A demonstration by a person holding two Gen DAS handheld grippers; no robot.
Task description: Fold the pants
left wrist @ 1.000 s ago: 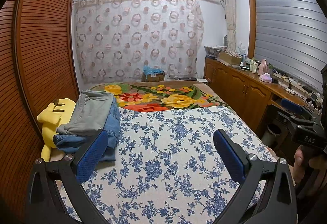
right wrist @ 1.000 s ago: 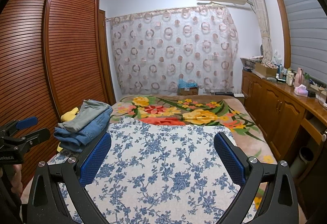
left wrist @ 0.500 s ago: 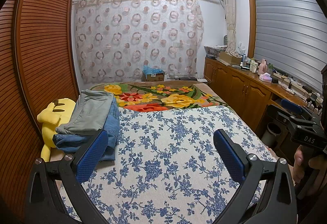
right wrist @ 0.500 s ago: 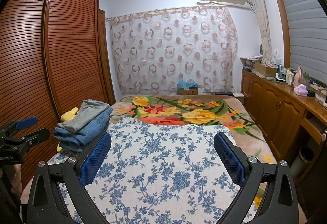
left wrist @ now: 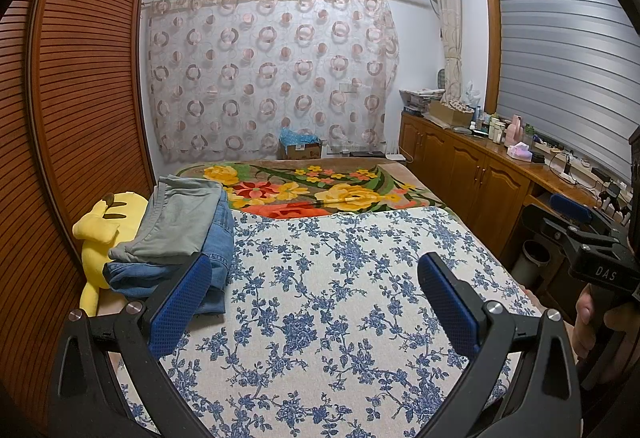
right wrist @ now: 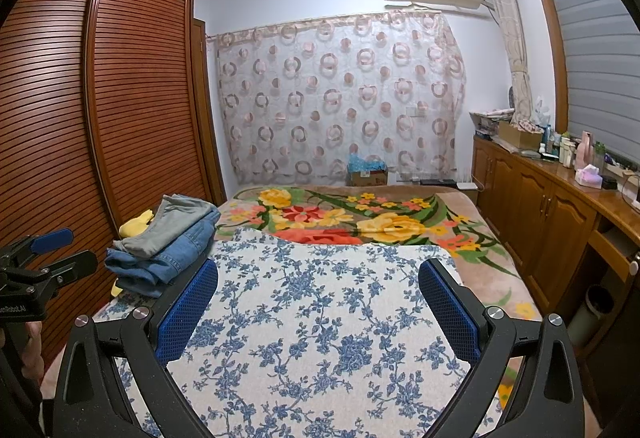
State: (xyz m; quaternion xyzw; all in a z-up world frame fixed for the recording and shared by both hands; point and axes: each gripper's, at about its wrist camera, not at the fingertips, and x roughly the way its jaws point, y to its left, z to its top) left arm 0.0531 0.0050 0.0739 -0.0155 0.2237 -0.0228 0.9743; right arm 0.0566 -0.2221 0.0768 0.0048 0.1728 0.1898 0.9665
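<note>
Both the left gripper (left wrist: pixel 312 302) and right gripper (right wrist: pixel 318 302) hang wide and empty above the floral bedspread (left wrist: pixel 340 298). The stacked pants (left wrist: pixel 180 234) lie ahead-left, untouched; likely next, the left reaches there.

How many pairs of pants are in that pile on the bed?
2 show: grey pants on top, blue jeans beneath, stacked at the bed's left edge beside a yellow plush toy. More could be hidden underneath.
</note>
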